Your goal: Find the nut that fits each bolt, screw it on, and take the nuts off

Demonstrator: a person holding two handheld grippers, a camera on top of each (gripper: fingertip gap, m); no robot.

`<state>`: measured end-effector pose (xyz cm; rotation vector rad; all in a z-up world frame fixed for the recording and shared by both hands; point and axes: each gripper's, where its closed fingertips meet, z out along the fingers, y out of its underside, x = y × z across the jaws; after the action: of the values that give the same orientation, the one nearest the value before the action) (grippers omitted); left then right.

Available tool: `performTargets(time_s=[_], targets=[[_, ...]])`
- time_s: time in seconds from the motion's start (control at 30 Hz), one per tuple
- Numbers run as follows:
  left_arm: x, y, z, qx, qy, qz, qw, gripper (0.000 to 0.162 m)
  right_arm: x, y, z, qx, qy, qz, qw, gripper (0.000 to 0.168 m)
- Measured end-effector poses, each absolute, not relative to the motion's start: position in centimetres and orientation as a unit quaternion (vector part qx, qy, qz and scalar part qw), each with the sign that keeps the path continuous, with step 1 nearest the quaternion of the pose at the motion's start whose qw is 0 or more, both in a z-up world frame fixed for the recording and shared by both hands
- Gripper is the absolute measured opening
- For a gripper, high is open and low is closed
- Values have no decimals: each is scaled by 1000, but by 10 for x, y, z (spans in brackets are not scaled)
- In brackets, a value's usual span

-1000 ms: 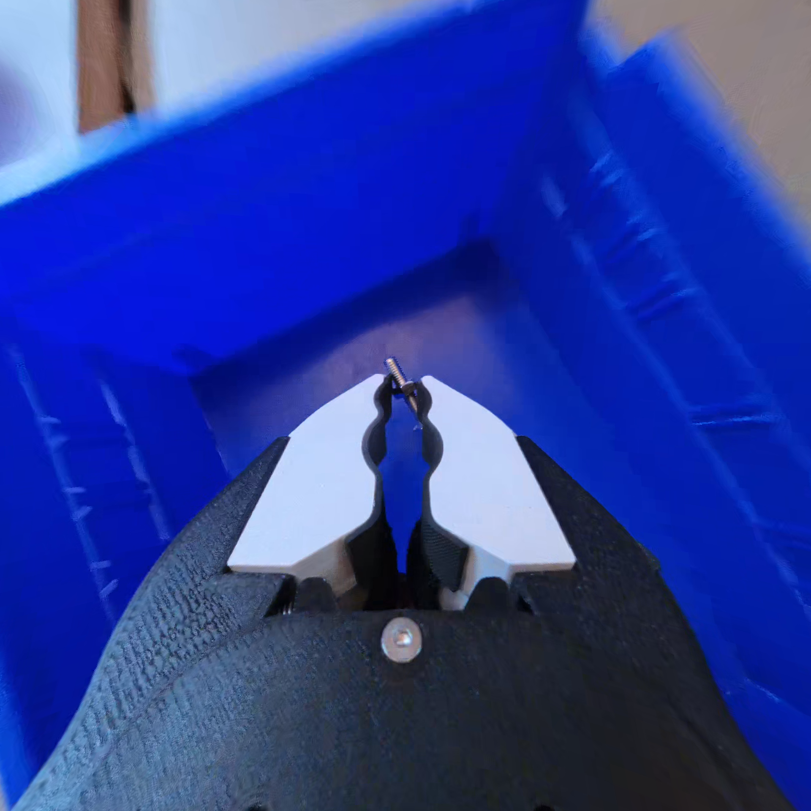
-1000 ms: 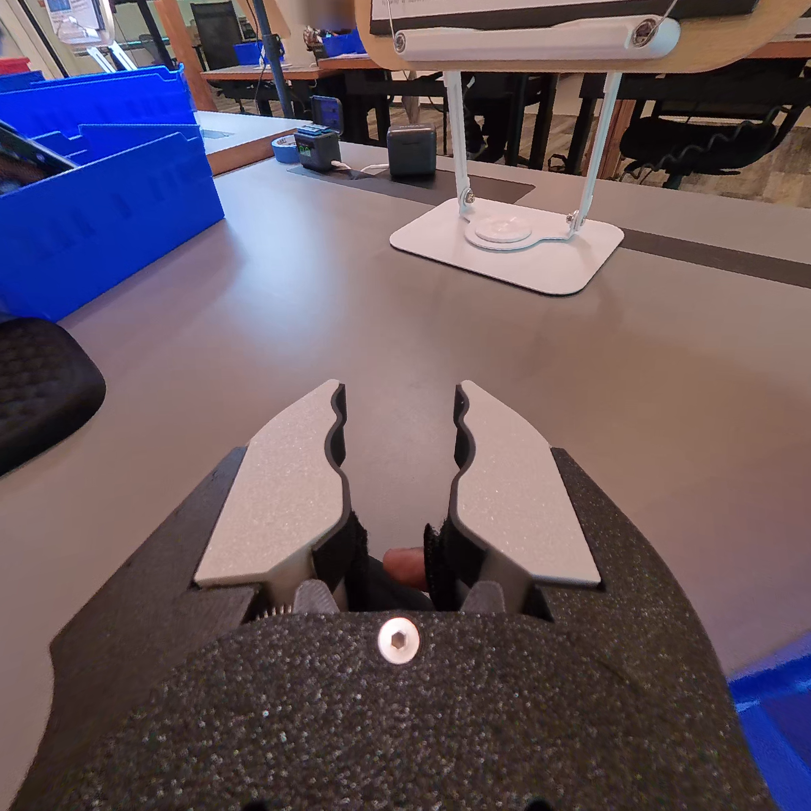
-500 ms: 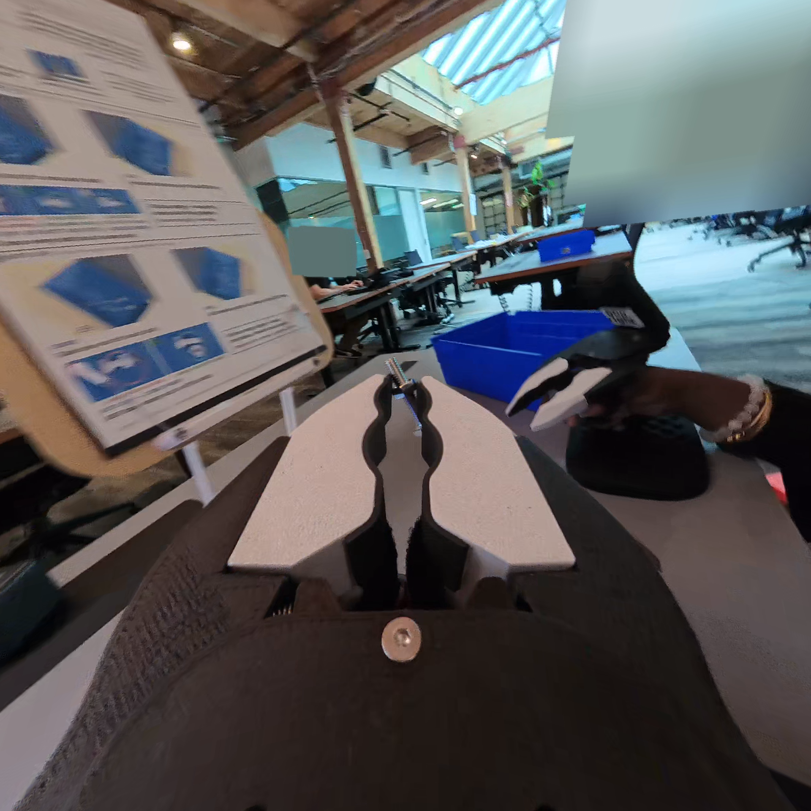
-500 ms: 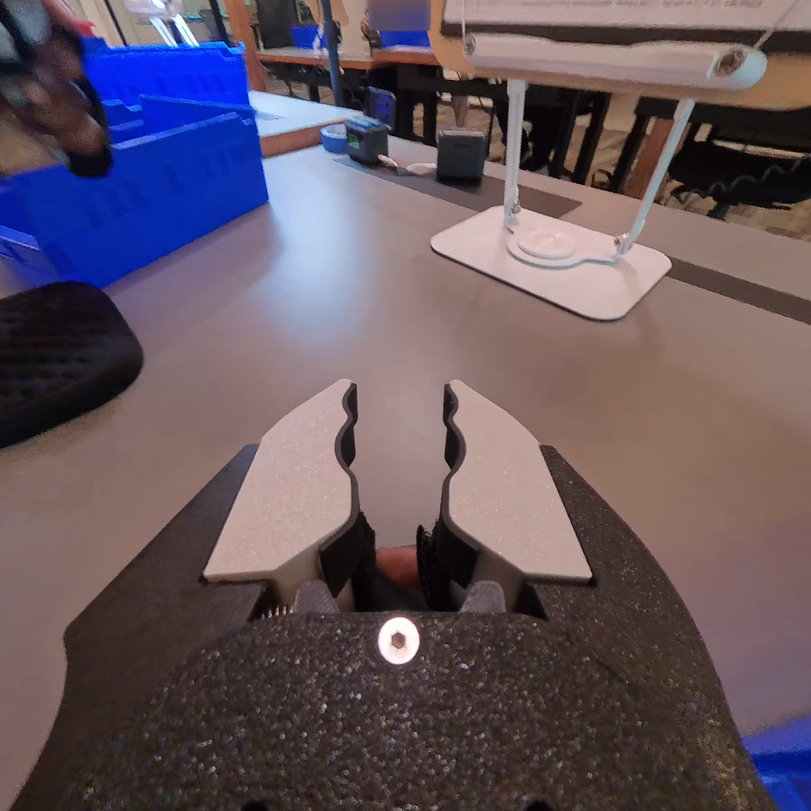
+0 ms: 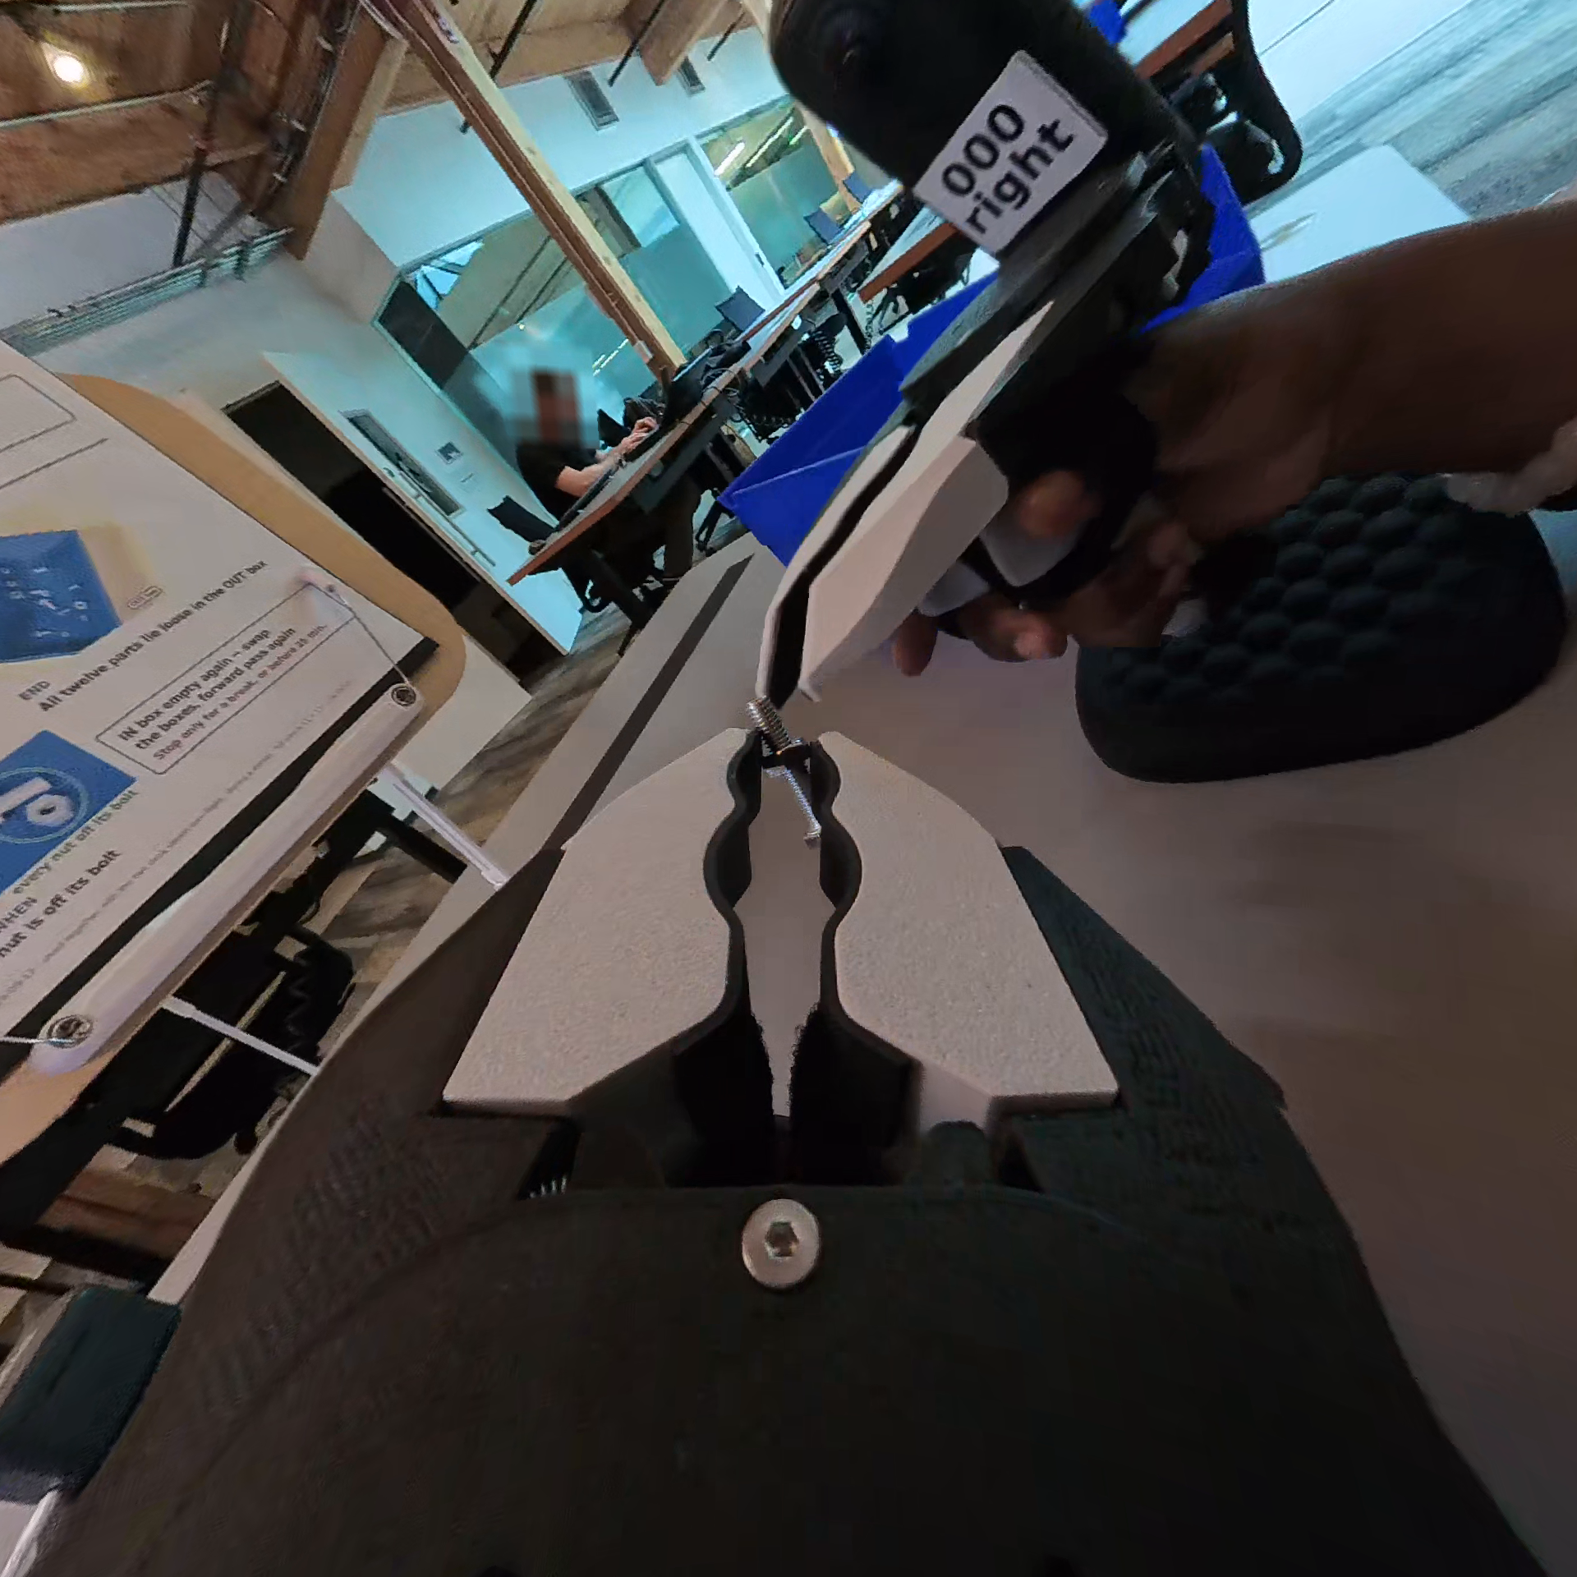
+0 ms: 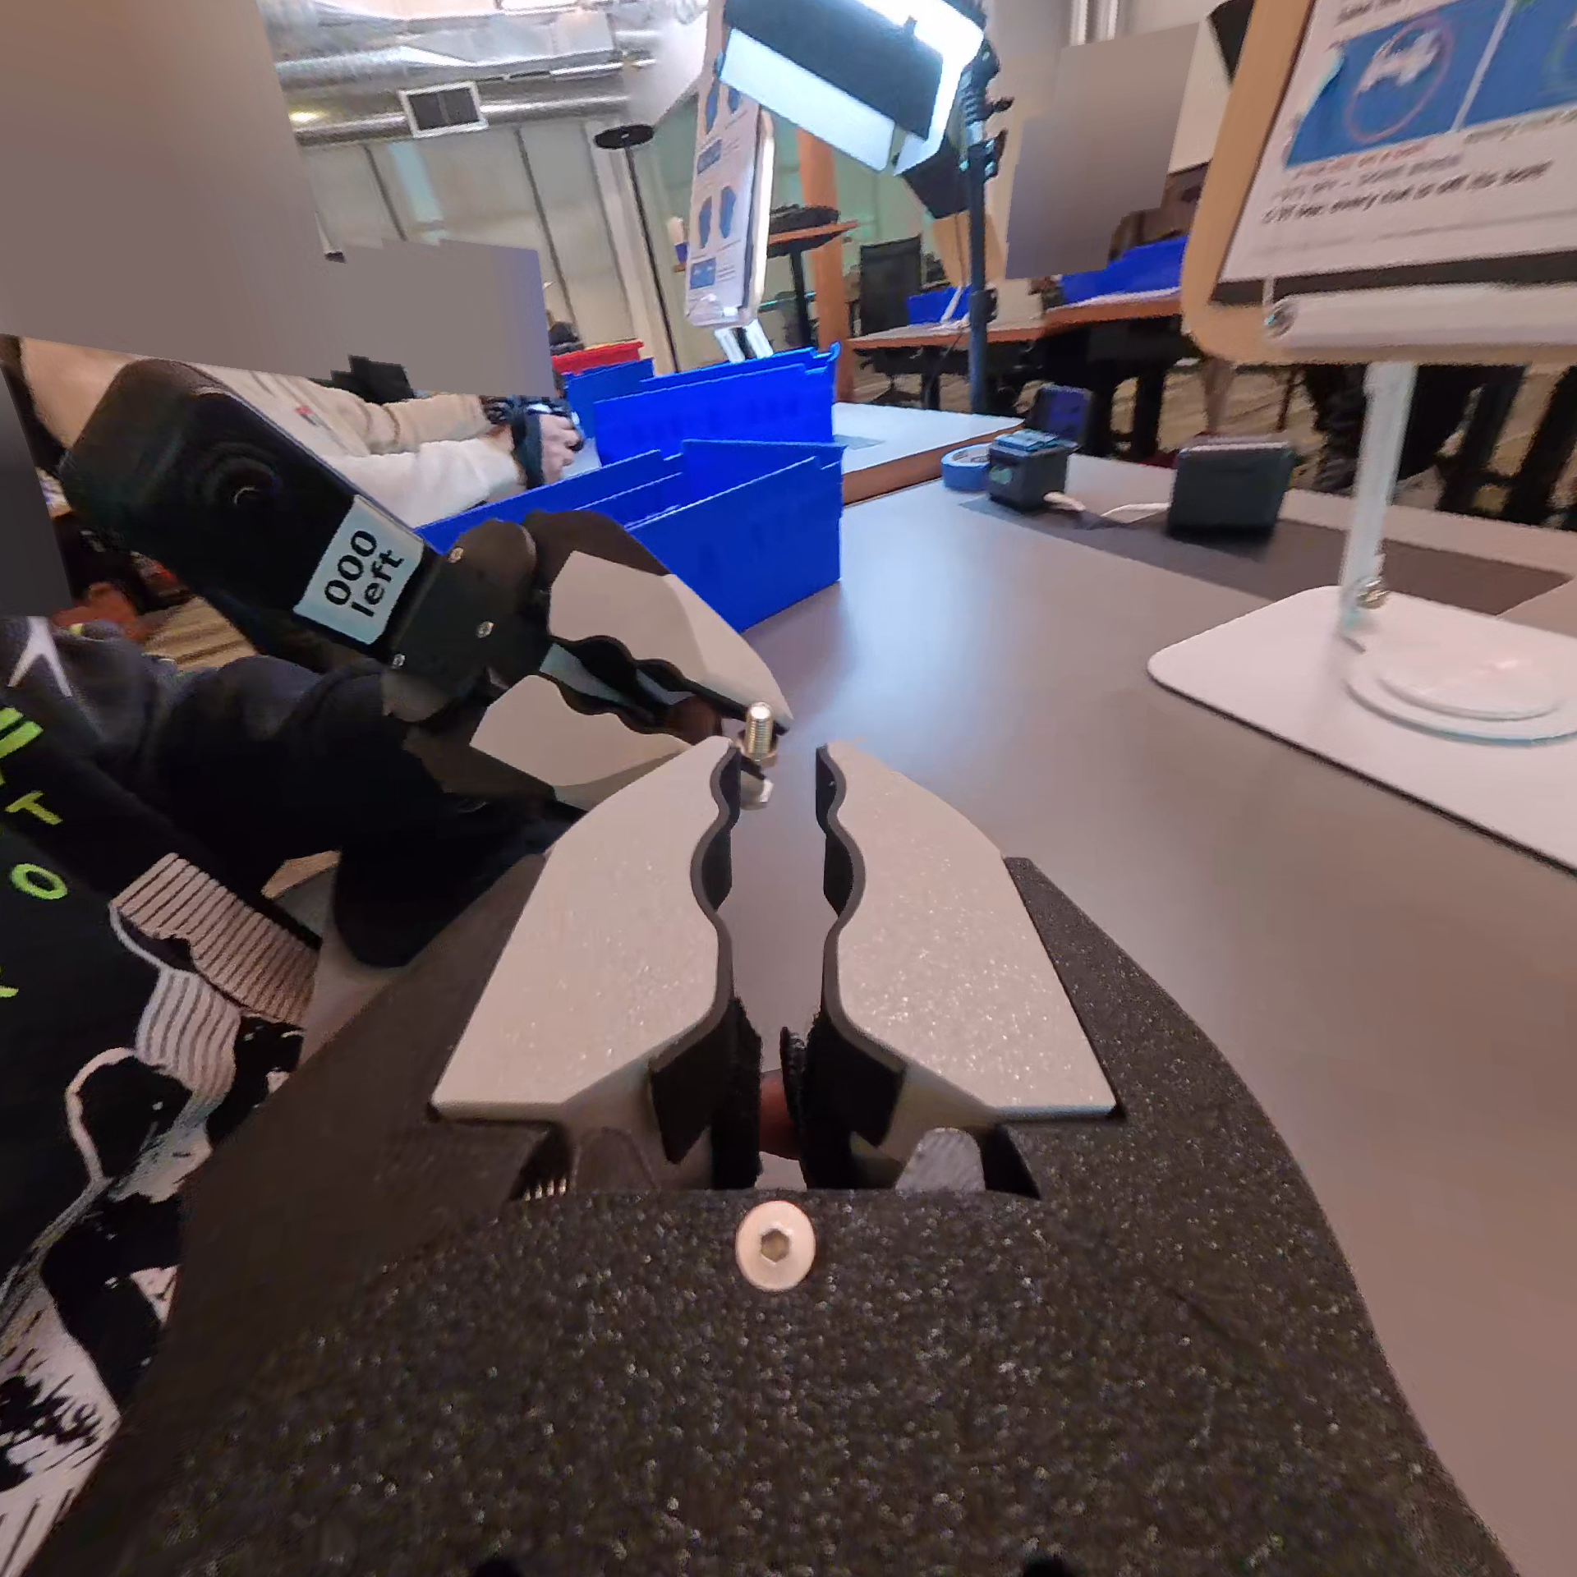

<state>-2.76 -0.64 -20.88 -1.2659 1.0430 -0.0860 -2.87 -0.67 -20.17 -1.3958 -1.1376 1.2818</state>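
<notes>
My left gripper (image 5: 783, 751) is shut on a small silver bolt (image 5: 789, 772), which it pinches crosswise at its tips so the threaded end sticks out beyond them. A small nut seems to sit on the bolt at the pinch. My right gripper (image 5: 781, 691) reaches in from the upper right, its tips right at the threaded end. In the right wrist view my right gripper (image 6: 775, 755) is open with a narrow gap. The bolt (image 6: 757, 732) stands by its left fingertip, held from the left by my left gripper (image 6: 764, 712).
Both grippers hover over a grey table (image 6: 1109, 853). Blue bins (image 6: 734, 529) stand at the back left, and one also shows in the left wrist view (image 5: 819, 461). A black dimpled pad (image 5: 1331, 640) lies under the right hand. An instruction board on a white stand (image 6: 1382, 648) stands to the right. Both grippers' tips are close together, under 4 cm apart.
My left gripper has come up out of the blue bin with the bolt and met the right gripper over the table. The right gripper has turned left toward it and narrowed its gap.
</notes>
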Motion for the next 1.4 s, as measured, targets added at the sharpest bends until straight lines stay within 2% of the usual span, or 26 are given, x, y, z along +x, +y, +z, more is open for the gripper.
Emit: performTargets(time_s=[0.4, 0.5, 0.6, 1.0, 1.4], targets=[[-26, -5, -222, -572, 475, -33, 669, 11, -36, -7, -212, -572, -473, 504, 443, 6], [-29, -1, -227, -601, 452, -62, 656, 22, -31, -2, -204, -565, -461, 506, 461, 6], [-26, -2, -238, -631, 444, -112, 626, 25, -28, -3, -200, -554, -456, 517, 467, 5], [-24, -3, -244, -660, 422, -173, 597, 12, -32, -5, -208, -553, -483, 491, 470, 6], [-22, -6, -244, -659, 419, -201, 592, 11, -33, -10, -207, -544, -489, 497, 467, 6]])
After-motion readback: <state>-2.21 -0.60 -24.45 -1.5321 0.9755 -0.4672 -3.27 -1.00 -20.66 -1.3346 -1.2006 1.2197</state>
